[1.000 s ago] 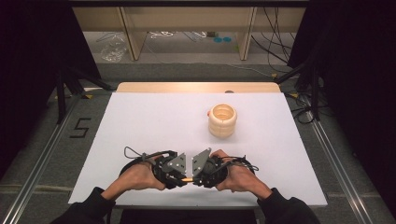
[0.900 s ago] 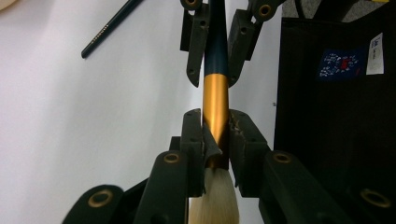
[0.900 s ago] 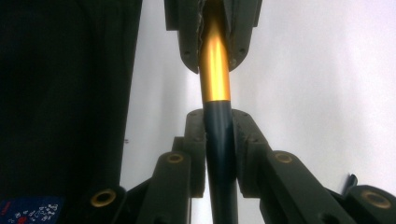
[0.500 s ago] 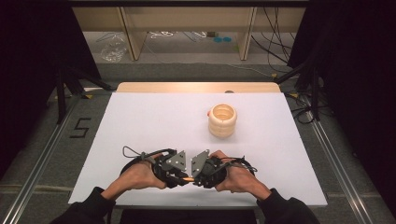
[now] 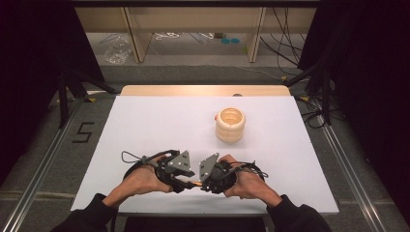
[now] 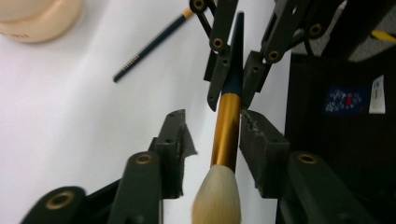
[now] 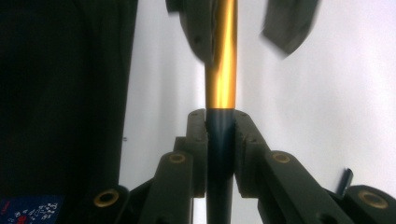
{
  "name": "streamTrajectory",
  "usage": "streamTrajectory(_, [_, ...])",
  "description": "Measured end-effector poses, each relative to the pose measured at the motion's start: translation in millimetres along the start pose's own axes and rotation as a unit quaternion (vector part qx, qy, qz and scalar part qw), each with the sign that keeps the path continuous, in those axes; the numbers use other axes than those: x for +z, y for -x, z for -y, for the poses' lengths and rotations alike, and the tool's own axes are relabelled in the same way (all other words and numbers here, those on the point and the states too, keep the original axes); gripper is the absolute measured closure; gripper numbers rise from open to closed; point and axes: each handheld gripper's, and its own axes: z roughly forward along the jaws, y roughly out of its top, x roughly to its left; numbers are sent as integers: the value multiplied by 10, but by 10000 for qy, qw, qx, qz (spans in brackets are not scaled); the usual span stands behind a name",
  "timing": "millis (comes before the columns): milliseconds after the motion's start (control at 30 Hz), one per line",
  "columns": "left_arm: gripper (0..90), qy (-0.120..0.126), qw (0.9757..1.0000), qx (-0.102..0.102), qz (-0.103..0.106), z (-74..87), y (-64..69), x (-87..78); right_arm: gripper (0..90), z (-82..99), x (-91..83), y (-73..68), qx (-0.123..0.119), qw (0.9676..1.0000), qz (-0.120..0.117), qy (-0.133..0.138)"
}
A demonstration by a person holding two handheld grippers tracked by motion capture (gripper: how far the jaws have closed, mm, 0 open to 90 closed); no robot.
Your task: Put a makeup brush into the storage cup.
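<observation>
Two hand-held grippers meet at one brush (image 6: 227, 135): right (image 7: 219, 135) pinches its handle; left (image 6: 212, 140), just opening, straddles the ferrule.

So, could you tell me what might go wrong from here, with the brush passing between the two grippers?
1. The left gripper has just been opening, its pads clear of the brush. The right gripper alone clamps the dark handle end, so the brush could sag or pivot.
2. The bristles sit between the left jaws; pulling away carelessly might snag them.
3. A swinging brush could knock the pencil lying on the white table.
</observation>
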Motion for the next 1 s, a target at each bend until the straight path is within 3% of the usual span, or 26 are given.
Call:
streamTrajectory(33, [597,81,9999,52,-31,-4,-11,-21,794,13,-9,14,22,10000,-5,17])
streamTrajectory(100, [567,263,9996,-139,-3,-5,5,-61,794,36,-24,36,101,9999,47,41])
streamTrajectory(167, [537,244,9996,-102,-37,-6,-4,-111,794,59,-40,59,184,9998,72,48])
streamTrajectory(233, [511,482,9985,-262,-69,0,10,-153,794,92,-67,97,278,9995,89,93])
streamTrajectory(367, [477,771,9957,-303,-411,14,-3,-270,794,166,-132,170,496,9983,230,199])
streamTrajectory(433, [471,930,9937,-418,-469,22,-4,-306,794,191,-160,194,618,9974,279,255])
streamTrajectory(533, [435,1006,9913,-522,-675,39,-17,-339,794,244,-214,253,780,9953,402,412])
streamTrajectory(833, [368,972,9891,-846,-707,239,-54,-250,794,364,-331,387,1271,9850,823,829])
streamTrajectory(1000, [354,1239,9823,-1128,-843,384,-55,-186,794,407,-391,430,1493,9781,993,1055])
